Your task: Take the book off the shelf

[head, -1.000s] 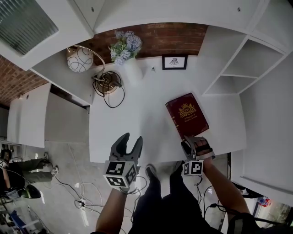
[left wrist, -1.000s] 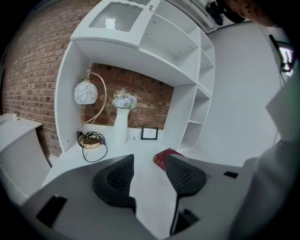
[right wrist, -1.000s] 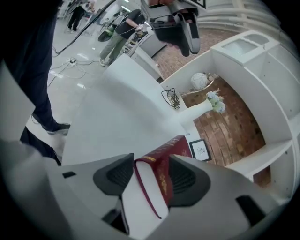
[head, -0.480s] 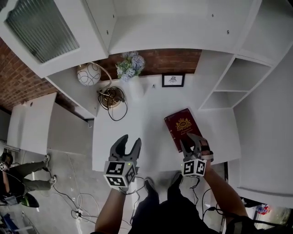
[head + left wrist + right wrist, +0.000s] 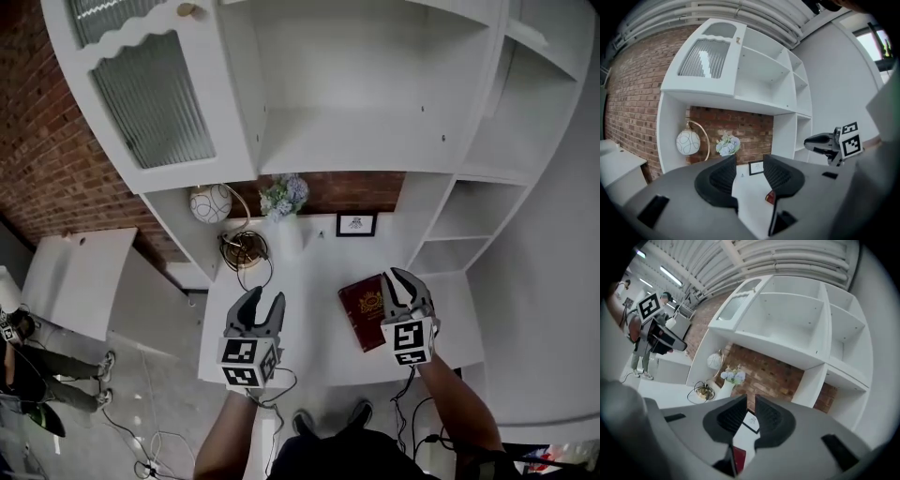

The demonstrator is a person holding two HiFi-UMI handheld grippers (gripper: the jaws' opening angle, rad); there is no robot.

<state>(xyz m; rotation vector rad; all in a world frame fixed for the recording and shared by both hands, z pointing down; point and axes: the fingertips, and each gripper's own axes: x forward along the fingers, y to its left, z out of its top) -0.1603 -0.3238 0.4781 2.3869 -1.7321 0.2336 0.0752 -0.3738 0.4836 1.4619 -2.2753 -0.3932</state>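
White desk (image 5: pixel 309 281) bears a red book (image 5: pixel 362 311), near open shelves (image 5: pixel 448 251).

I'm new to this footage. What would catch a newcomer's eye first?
The dark red book lies flat on the white desk, right of centre. Behind it, a strip of brick wall sets off a globe lamp and pale flowers.

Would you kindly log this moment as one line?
book: flat on desk, not held | left tool: jaws just closing, wide gap, empty | right tool: jaws just closing, narrow gap, empty
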